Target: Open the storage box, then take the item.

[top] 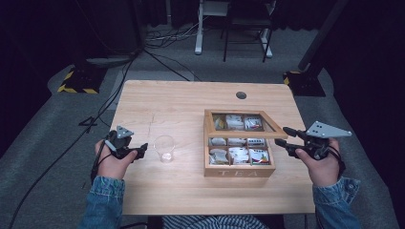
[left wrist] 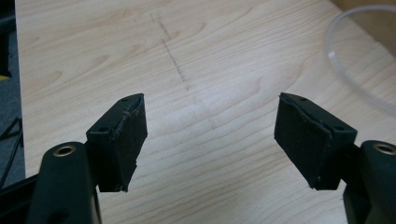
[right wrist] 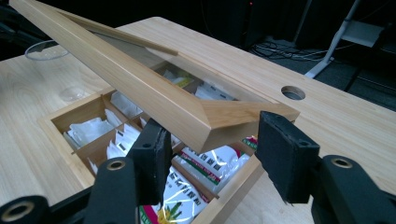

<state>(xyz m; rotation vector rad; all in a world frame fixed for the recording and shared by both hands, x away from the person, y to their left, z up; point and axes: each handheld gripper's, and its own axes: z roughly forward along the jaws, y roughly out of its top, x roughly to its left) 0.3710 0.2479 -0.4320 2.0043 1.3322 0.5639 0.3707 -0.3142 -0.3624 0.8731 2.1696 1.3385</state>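
Note:
A wooden tea box point(top: 239, 170) with sachets in its compartments stands right of centre on the table. Its glass-paned lid point(top: 243, 135) is lifted at the front. The lid's front right corner point(right wrist: 219, 119) lies between the jaws of my right gripper point(top: 285, 136) point(right wrist: 212, 140). It leans on one pad point(right wrist: 154, 154), with a gap to the other, so the gripper is open. A clear glass point(top: 165, 149) point(left wrist: 359, 60) stands left of the box. Beside it my left gripper point(top: 142, 150) point(left wrist: 210, 107) hovers open and empty over bare wood.
A round cable hole point(top: 241, 95) point(right wrist: 293, 92) sits near the table's far edge. Cables cross the grey floor behind the table, where a white desk leg point(top: 198, 28) and dark stands rise. Bare tabletop point(top: 157, 109) lies at the far left.

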